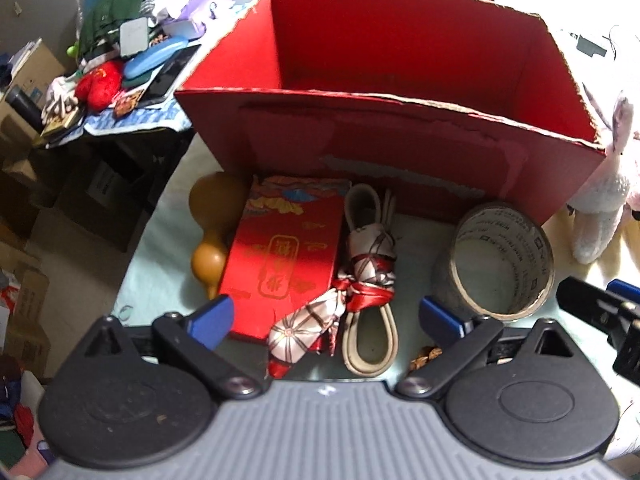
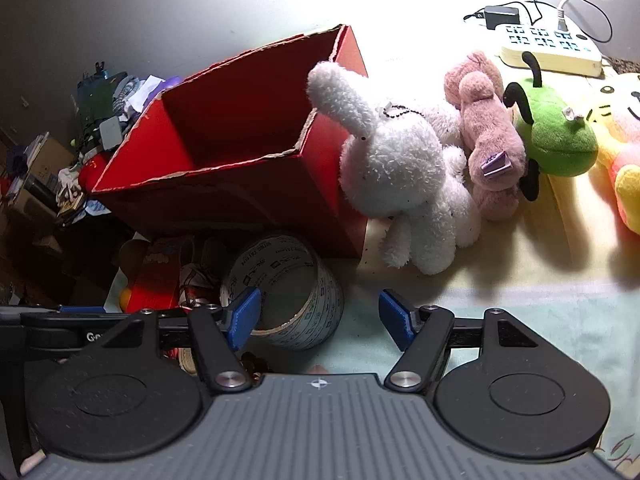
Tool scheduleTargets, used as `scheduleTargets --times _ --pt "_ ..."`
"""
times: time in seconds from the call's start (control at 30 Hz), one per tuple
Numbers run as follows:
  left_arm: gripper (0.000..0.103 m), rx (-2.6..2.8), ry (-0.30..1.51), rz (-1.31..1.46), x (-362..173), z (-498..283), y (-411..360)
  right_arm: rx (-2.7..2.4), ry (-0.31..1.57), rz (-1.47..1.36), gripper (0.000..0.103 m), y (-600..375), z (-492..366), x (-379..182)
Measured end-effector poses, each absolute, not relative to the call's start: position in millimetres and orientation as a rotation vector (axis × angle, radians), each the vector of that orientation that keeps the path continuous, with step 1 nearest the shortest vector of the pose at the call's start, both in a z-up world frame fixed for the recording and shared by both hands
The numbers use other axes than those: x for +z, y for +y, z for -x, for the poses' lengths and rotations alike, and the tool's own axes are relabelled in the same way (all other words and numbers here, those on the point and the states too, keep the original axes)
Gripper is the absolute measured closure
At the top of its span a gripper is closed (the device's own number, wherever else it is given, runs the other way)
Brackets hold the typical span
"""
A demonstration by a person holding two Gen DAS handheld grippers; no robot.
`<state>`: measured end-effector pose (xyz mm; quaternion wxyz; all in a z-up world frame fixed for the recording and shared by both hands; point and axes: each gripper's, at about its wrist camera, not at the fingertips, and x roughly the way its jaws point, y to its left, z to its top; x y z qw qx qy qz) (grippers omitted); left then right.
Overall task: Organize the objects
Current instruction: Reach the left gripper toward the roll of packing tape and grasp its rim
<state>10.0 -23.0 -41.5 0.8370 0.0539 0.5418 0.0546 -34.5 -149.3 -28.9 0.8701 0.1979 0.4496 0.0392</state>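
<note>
An open, empty red cardboard box (image 1: 400,132) (image 2: 224,184) stands on the table. In front of it lie a tan gourd (image 1: 212,216), a flat red gift box (image 1: 280,256), a beige strap tied with a patterned scarf (image 1: 368,276) and a roll of printed tape (image 1: 500,264) (image 2: 288,292). My left gripper (image 1: 326,316) hangs open above the gift box and the scarf, nothing between its fingers. My right gripper (image 2: 320,316) is open too, its left pad just in front of the tape roll. A white plush rabbit (image 2: 396,172) leans on the box's right side.
Right of the rabbit sit a pink plush (image 2: 488,140), a green plush (image 2: 556,136) and a yellow plush (image 2: 624,140), with a power strip (image 2: 552,44) behind. A cluttered side table (image 1: 120,64) stands to the left. My right gripper's tip (image 1: 600,308) shows at the left wrist view's right edge.
</note>
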Motion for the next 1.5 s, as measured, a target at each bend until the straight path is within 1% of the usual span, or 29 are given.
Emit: scheduleTargets --times 0.07,0.27,0.6,0.73,0.83,1.13,1.33,1.5 --pt "0.008 0.099 1.156 -0.125 -43.1 -12.9 -24.0 0.079 0.941 -0.420 0.035 -149.5 32.4 -28.0" --pt "0.010 0.069 1.172 -0.123 -45.9 -24.5 -20.8 0.067 0.942 -0.401 0.035 -141.8 26.2 -25.1" --pt "0.009 0.013 1.179 -0.143 -47.9 -40.0 -20.6 0.032 0.979 -0.396 0.038 -135.1 11.6 -29.7" --pt "0.010 0.004 1.181 -0.148 -49.0 -45.6 -21.1 0.020 0.986 -0.398 0.042 -134.3 7.8 -31.1" --pt "0.012 -0.008 1.189 -0.157 -51.2 -49.1 -23.0 0.010 0.993 -0.405 0.043 -134.8 5.0 -31.9" --pt "0.012 -0.066 1.211 -0.155 -51.2 -57.0 -27.1 -0.010 1.004 -0.417 0.046 -136.8 3.6 -34.9" --pt "0.012 -0.178 1.234 -0.099 -47.3 -56.2 -20.6 -0.013 1.024 -0.446 0.055 -144.4 3.7 -37.9" --pt "0.013 -0.268 1.206 -0.043 -39.2 -49.2 -15.7 -0.005 1.039 -0.467 0.058 -147.6 4.6 -41.6"
